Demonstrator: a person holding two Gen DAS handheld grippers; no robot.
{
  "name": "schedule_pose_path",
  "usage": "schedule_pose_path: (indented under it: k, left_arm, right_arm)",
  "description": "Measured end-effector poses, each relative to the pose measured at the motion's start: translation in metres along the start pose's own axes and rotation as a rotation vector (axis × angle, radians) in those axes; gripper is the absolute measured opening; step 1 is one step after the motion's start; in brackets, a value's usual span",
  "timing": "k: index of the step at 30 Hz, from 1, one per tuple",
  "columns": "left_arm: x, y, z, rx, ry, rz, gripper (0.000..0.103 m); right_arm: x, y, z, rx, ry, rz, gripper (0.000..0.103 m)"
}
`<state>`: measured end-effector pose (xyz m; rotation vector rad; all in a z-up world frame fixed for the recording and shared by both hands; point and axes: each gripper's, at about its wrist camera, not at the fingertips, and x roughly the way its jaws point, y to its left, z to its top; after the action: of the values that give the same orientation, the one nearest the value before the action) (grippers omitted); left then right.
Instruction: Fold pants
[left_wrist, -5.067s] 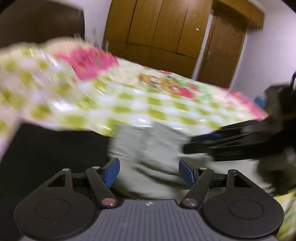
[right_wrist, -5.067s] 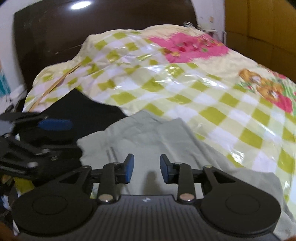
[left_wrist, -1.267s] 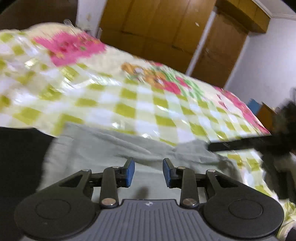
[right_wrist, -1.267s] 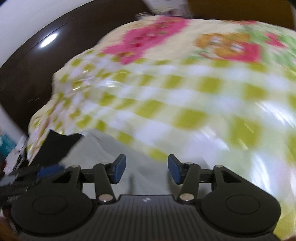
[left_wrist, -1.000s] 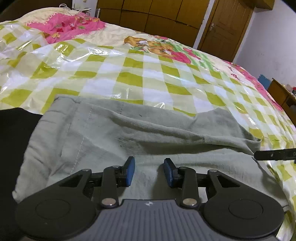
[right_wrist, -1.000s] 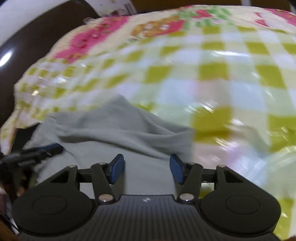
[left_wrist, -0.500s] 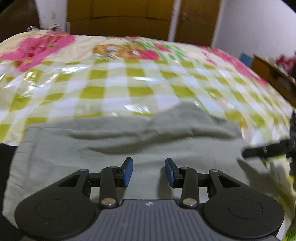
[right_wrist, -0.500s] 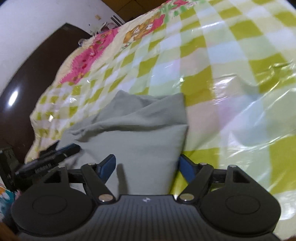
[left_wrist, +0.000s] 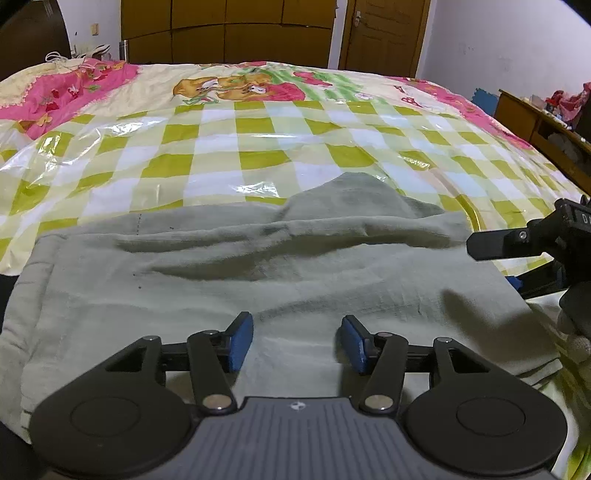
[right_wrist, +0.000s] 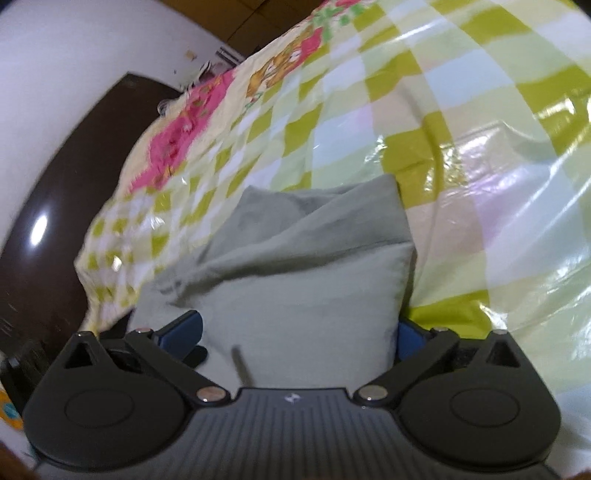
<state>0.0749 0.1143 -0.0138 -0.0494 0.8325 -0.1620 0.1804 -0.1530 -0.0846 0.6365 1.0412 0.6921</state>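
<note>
**Grey pants lie folded on the checked bed**

The grey pants (left_wrist: 280, 280) are spread on the bed (left_wrist: 258, 147), near its front edge. The bed is covered with a shiny sheet of green and white squares. The pants are seen folded over, with soft folds piled up along the far side.

The left claw (left_wrist: 297, 345) is held low over the near part of the pants. Its jaws have just been opening and are seen partly apart. No cloth is pinched between the blue pads (left_wrist: 240, 341).

The right claw (right_wrist: 299, 334) is held at the right end of the pants. Its jaws have just been opening and are seen spread very wide. The end of the pants is seen between them, but it is not squeezed. In the left view, the right claw (left_wrist: 491, 264) is seen at the right edge of the pants.
</note>
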Motion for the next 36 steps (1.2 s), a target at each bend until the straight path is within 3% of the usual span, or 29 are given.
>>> schedule_pose_path:
  k: [4,7,8,11,14,18,20,23,26,30,36]
  left_arm:
    - [0.001,-0.002,-0.001,0.002,-0.003,0.001,0.067]
    - [-0.002,-0.002,0.0,0.011,-0.005,-0.001,0.067]
    - [-0.003,-0.002,0.0,0.009,-0.005,-0.006,0.067]
    - [-0.005,0.0,0.0,0.004,-0.011,-0.014,0.067]
    - [-0.003,-0.002,-0.001,0.026,-0.01,-0.007,0.067]
    - [-0.001,-0.005,0.001,0.045,-0.006,0.004,0.067]
    - [0.001,-0.007,0.002,0.054,0.008,0.014,0.067]
    - [0.003,-0.018,0.004,0.08,0.021,0.011,0.067]
    - [0.008,-0.042,0.005,0.121,0.034,-0.023,0.068]
    - [0.02,-0.079,0.008,0.161,0.04,-0.096,0.069]
    - [0.022,-0.109,0.012,0.184,0.038,-0.163,0.069]
  right_arm:
    - [-0.002,-0.003,-0.005,0.019,-0.068,0.021,0.102]
    - [0.0,0.007,-0.003,-0.008,-0.045,-0.016,0.101]
    - [-0.002,0.01,-0.003,-0.005,-0.039,-0.015,0.094]
    - [-0.014,0.02,-0.004,0.015,0.01,0.075,0.046]
    - [-0.016,0.028,-0.004,-0.038,0.025,0.094,0.043]
    - [0.016,0.001,-0.001,0.112,0.086,0.178,0.043]
    - [0.028,-0.001,-0.002,0.124,0.104,0.205,0.042]
    - [0.025,-0.006,0.005,0.165,0.101,0.206,0.008]
    - [-0.002,-0.028,0.017,0.239,0.021,0.243,0.006]
    - [-0.034,-0.048,0.029,0.231,-0.035,0.204,0.006]
    - [-0.046,-0.055,0.027,0.189,0.011,0.216,0.01]
